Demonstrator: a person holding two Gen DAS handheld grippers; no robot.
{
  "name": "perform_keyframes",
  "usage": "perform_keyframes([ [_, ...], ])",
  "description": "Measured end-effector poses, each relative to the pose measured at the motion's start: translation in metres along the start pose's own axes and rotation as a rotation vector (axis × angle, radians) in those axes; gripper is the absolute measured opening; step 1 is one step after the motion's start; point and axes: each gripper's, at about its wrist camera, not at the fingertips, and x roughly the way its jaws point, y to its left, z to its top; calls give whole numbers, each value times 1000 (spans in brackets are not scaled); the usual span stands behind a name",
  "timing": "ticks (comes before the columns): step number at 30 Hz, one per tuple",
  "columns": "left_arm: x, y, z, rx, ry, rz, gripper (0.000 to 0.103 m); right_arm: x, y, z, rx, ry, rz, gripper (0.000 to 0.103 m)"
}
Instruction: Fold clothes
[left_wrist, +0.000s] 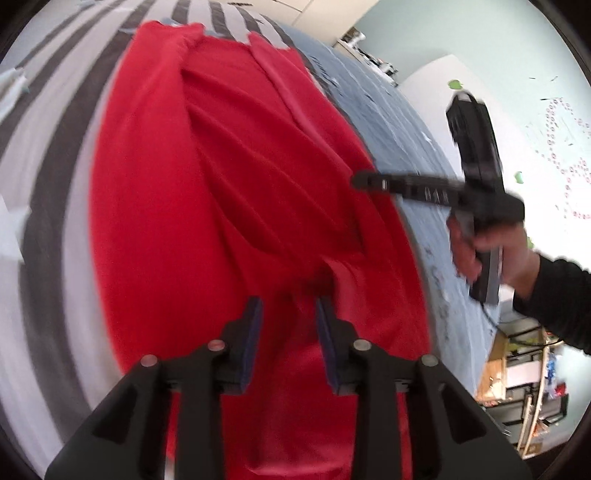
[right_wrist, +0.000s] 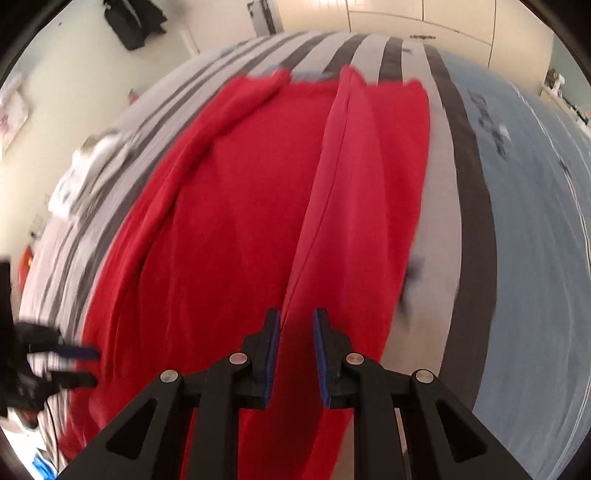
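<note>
Garment (left_wrist: 229, 206), red, lies spread on striped bedcover (left_wrist: 55, 155), directly ahead of and under both grippers. Left gripper (left_wrist: 288, 306) jaws apart, nothing pinched; right gripper (right_wrist: 295, 317) likewise slack over raised fold ridge. Judged: between folds. Next: re-pinch edge, carry across.

Bed cover (right_wrist: 469, 206), grey/white stripes w/ pale blue section (right_wrist: 535, 229). Pale green walls (left_wrist: 436, 37); cream wardrobe doors (right_wrist: 424, 26) behind. Cluttered shelving (left_wrist: 524, 373) low by wall. Dark bag (right_wrist: 133, 22) hangs on wall.
</note>
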Motion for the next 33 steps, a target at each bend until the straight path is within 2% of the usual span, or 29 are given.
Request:
perform_keyframes([
  [3,0,-6,-4,-9,-6,-24,28,-5,5,-28,58,8,17,17],
  [5,-1,-5,2,-40,-18,-44,28,-4,3,-34,106,6,35,17],
  [9,-6,-11,-15,-23,-29,-33,30,1,3,-29,164,-6,45,17],
  [11,-2,-18,-23,-28,-9,-40,30,8,5,-23,161,-8,14,17],
  [14,11,-21,-28,-6,9,24,32,15,11,-18,156,-10,-23,17],
  [16,18,-19,-30,0,6,33,32,15,14,-16,151,-27,-24,13],
  [17,21,-17,-31,-1,3,38,31,14,16,-15,148,-37,-24,4],
  [18,23,-16,-32,-2,1,43,24,13,17,-13,144,-47,-24,4],
  [19,23,-15,-33,0,-6,60,8,12,18,-14,144,-57,-20,4],
  [20,20,-13,-33,-7,-15,69,1,11,19,-14,145,-66,-15,3],
  [26,-11,2,-32,-83,-104,83,0,-2,21,-16,165,-124,51,3],
  [29,-9,6,-32,-93,-92,115,0,17,25,-17,148,-58,13,5],
  [30,-10,8,-31,-96,-89,128,0,26,27,-18,142,-28,-26,10],
  [32,-11,11,-30,-103,-84,158,1,34,29,-19,142,-7,-41,14],
  [33,-11,13,-29,-109,-87,174,4,30,29,-18,144,-24,-31,14],
])
